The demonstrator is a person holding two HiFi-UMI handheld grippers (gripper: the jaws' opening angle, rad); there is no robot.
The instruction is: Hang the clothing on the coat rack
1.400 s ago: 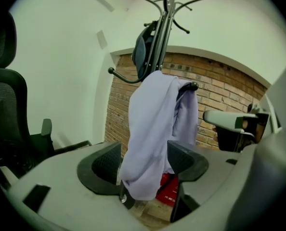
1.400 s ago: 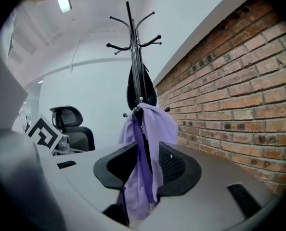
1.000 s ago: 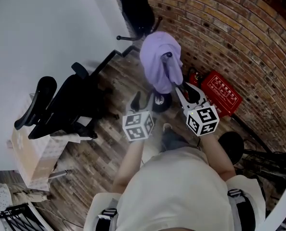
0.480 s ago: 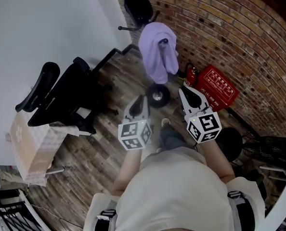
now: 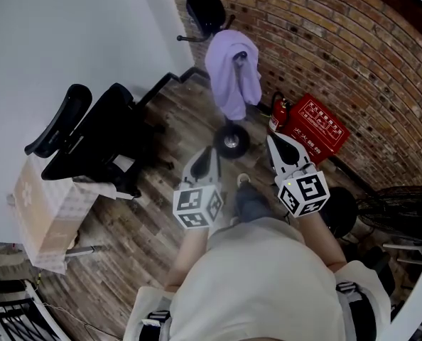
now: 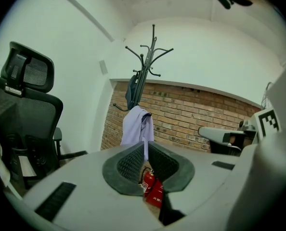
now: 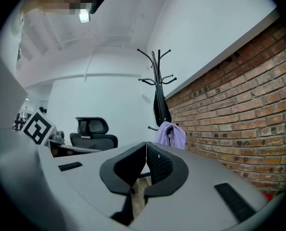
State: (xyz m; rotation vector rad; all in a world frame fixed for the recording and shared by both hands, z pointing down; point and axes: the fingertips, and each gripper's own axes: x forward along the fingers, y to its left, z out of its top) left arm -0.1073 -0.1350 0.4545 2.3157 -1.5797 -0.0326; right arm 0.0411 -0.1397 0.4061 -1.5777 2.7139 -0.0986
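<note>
A lavender garment [image 5: 232, 69] hangs on a lower hook of the black coat rack [image 5: 231, 141], whose round base stands on the wood floor by the brick wall. The same lavender garment [image 6: 136, 126] [image 7: 169, 134] shows on the coat rack [image 6: 150, 57] [image 7: 157, 66] in both gripper views. A dark item [image 5: 204, 6] hangs higher up. My left gripper [image 5: 209, 150] [image 6: 146, 146] and right gripper [image 5: 271, 137] [image 7: 146, 146] are held side by side in front of the person, short of the rack. Both are shut with nothing between their pads.
A black office chair [image 5: 90, 144] stands at the left against the white wall, with a cardboard box [image 5: 44, 212] beside it. A red extinguisher case [image 5: 317, 130] and a fire extinguisher [image 5: 278, 112] sit by the brick wall. A bicycle wheel [image 5: 403, 204] is at the right.
Both grippers have pulled back from the garment and closed from open to shut. The garment stays on the rack, and the view has drifted away from it.
</note>
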